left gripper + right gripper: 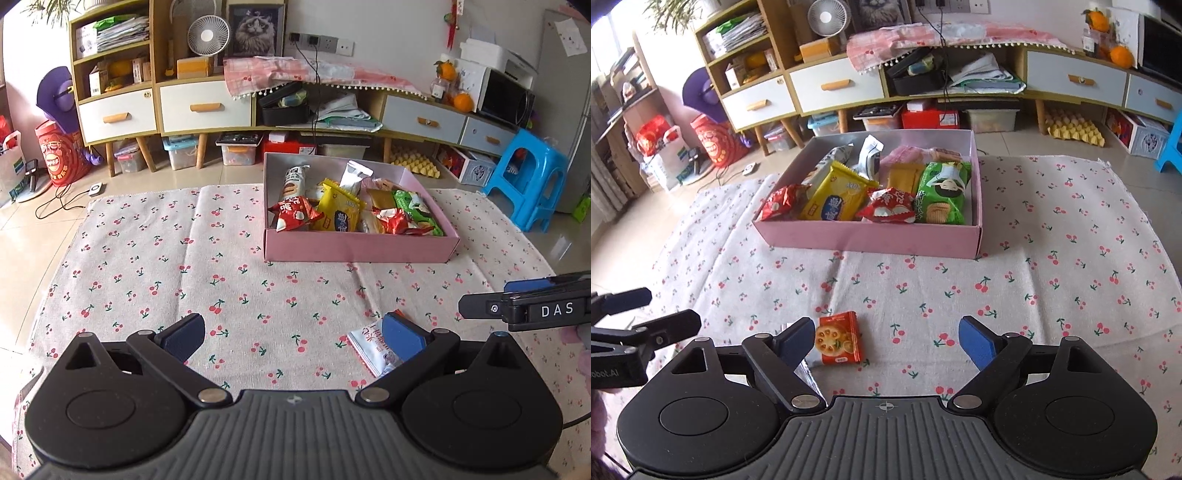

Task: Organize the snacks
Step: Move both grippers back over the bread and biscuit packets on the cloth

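From your left wrist camera, your left hand-held gripper (291,336) has its blue-padded jaws spread wide with nothing between them; a white foil snack packet with red lettering (373,349) lies flat on the cherry-print cloth (155,258) that covers the table, half hidden behind the right-hand pad, beside it rather than between the pads; whether it touches the pad cannot be told; further off stands the shallow pink cardboard box (354,249), already crowded with wrapped snacks, which looks like the place you are gathering everything into; at the right edge your right hand-held gripper (480,301) reaches in sideways, low over the cloth. From your right wrist camera, that right gripper's jaws also stand well apart and empty; the small orange cracker packet with a round biscuit pictured on it (836,339) lies flat on the cloth just beside the left-hand pad, off-centre in the gap, so you would probably need to shift left before closing; the pink box sits straight ahead, well apart from the packet; your left gripper shows at the left edge, near the same patch of cloth, so mind the two tools crowding each other.
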Tool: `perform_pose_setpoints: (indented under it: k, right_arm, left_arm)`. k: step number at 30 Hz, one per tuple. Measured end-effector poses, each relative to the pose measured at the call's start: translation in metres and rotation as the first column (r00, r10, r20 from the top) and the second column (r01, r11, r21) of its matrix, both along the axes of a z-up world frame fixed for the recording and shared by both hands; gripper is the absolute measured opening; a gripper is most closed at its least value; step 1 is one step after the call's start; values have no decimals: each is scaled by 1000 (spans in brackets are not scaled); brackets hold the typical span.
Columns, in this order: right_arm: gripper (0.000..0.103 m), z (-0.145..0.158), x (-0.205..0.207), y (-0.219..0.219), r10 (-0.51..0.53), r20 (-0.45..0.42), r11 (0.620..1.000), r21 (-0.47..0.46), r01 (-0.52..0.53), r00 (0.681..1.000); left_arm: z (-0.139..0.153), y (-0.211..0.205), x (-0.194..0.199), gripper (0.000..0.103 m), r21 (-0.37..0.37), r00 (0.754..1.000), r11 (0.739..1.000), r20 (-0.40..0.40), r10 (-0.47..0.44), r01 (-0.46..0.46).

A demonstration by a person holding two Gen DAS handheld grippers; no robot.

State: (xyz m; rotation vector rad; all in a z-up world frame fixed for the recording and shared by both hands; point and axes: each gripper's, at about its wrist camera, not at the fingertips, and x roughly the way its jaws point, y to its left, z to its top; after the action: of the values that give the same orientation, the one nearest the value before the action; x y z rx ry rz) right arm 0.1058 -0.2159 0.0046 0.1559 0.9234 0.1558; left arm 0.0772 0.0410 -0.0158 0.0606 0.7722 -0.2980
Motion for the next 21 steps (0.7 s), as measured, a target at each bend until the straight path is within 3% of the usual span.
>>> perform_pose_setpoints:
  k: [5,11,21]
  right_arm:
    - [87,-12,-7,10,74,3,995,-74,-73,997]
    - [87,-29,-16,14,114,-9,986,-124,-114,993]
    - [87,-44,-20,11,117,-54,981,-150,-124,992]
  left_arm:
    - [-12,-2,-12,102,31,995,995,-21,-93,94]
    - [-32,-6,-25,102,59,974,972,-52,-222,225]
    - [-43,-23,-36,102,81,950,949,-92,-297,305]
